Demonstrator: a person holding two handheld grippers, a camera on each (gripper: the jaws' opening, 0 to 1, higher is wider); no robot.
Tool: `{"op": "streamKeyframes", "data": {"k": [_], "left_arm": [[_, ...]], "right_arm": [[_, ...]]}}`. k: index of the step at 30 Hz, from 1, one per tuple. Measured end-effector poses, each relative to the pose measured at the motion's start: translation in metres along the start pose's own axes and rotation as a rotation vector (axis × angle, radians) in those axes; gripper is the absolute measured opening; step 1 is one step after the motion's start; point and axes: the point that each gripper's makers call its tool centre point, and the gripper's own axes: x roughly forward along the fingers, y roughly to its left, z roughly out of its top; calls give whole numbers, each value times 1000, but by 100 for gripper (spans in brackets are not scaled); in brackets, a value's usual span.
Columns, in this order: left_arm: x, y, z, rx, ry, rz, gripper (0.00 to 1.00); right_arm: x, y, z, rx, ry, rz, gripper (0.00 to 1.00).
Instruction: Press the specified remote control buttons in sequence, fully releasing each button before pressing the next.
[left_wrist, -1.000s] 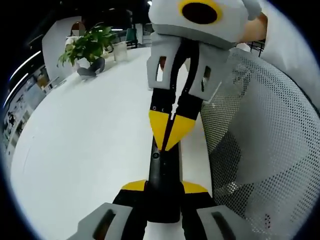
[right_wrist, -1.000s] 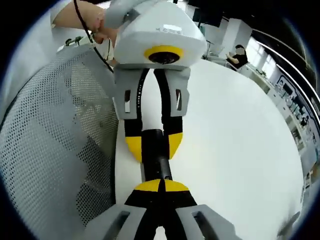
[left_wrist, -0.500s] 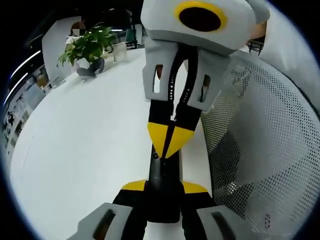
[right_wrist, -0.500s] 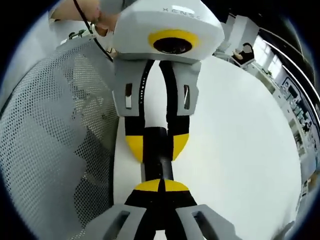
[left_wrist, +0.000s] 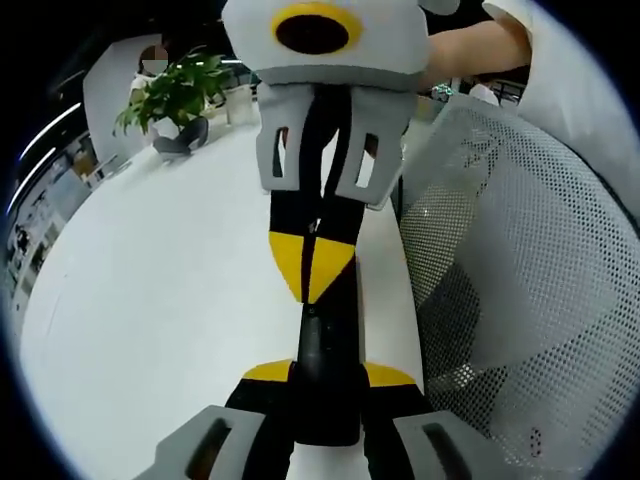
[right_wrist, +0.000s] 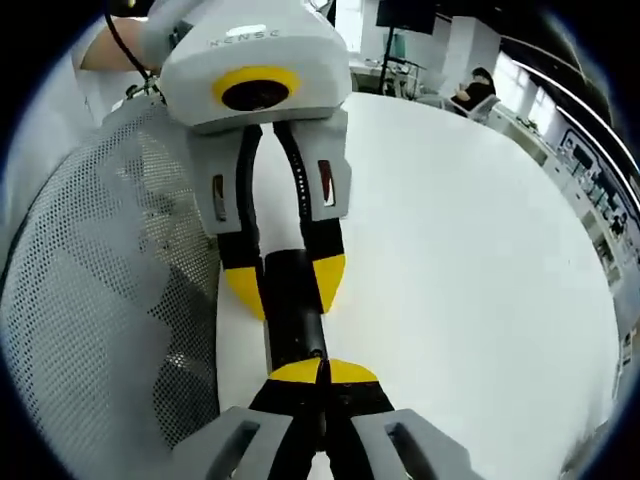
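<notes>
White tabletop (left_wrist: 160, 300) spreads wide under both claws, with a potted plant (left_wrist: 175, 95) standing at its far side in the left gripper view and a grey mesh chair back (left_wrist: 520, 280) rising along the table's near edge. In the right gripper view the same mesh chair back (right_wrist: 100, 300) fills the left side, and a seated person (right_wrist: 475, 88) shows far off beyond the table.

A slim black remote control (left_wrist: 325, 370) is held lengthwise between the two claws, above the table edge. In the left gripper view the left gripper (left_wrist: 328, 378) is clenched on the near end of the remote, one yellow-tipped jaw on each side of it, and the remote runs straight away from the camera. At its far end the right gripper (left_wrist: 312, 265) comes down from the top of the view with its yellow tips pressed together, touching the remote's upper face near the far end.

In the right gripper view the right gripper (right_wrist: 323, 372) has its jaws closed tip to tip, resting against the end of the remote control (right_wrist: 292, 310). Just beyond, the left gripper (right_wrist: 285, 285) clasps the remote from both sides, its yellow tips flanking the black body.
</notes>
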Motion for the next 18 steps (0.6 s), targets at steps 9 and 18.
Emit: {"op": "streamKeyframes", "data": {"k": [9,18], "left_arm": [[0,0,0,-7,-8,-3,22],[0,0,0,-6,-8,1,22]], "right_arm": [[6,0,4,-48,73,44,0],[8,-4,3,35,77,15,0]]}}
